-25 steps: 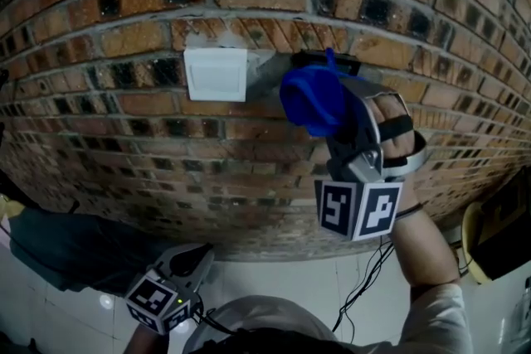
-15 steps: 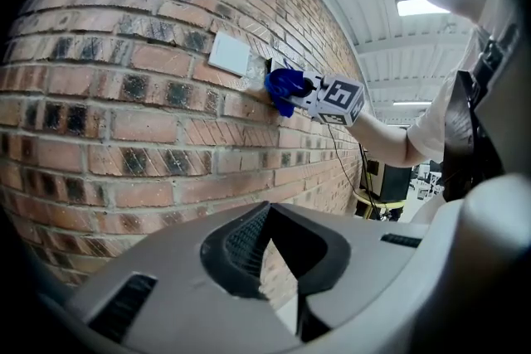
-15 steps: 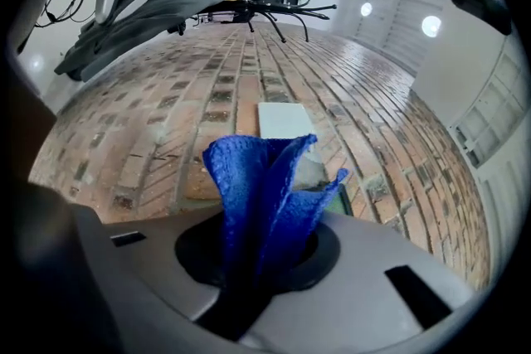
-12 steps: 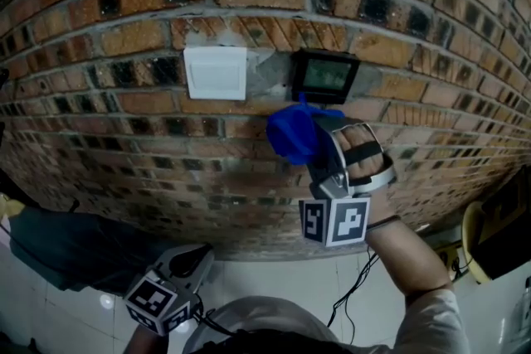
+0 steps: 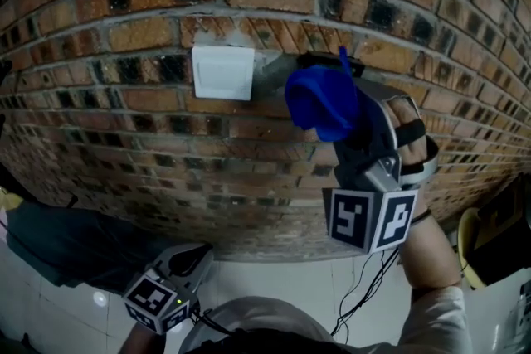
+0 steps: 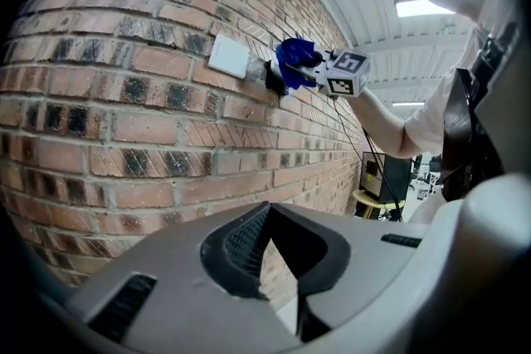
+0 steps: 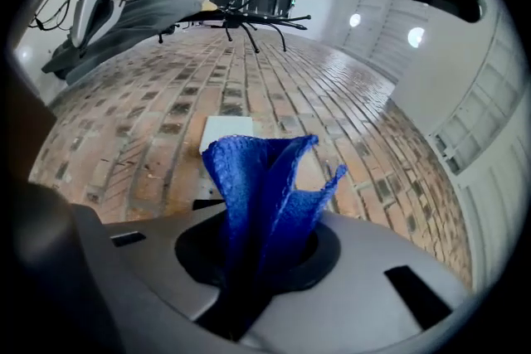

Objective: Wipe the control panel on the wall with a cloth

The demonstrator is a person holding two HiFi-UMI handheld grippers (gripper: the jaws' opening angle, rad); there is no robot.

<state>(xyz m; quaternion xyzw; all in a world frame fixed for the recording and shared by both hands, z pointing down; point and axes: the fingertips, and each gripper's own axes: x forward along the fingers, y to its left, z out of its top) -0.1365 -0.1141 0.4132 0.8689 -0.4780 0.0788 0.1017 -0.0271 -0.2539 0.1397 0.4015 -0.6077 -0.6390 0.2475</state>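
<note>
right claw (image 7: 253, 261) | pinches blue cloth (image 7: 261, 178) | cloth covers control panel (image 5: 309, 60)

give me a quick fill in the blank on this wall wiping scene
The right gripper is shut on a ____ cloth.
The cloth covers most of the control panel on a ____ wall.
In the head view, the white switch plate sits ____ of the cloth.
The left gripper, held low, grips ____.
Missing: blue; brick; left; nothing.

Two claws (image 5: 192, 259) (image 7: 253, 265), one cloth (image 5: 319, 99), one plate (image 5: 222, 72)
</note>
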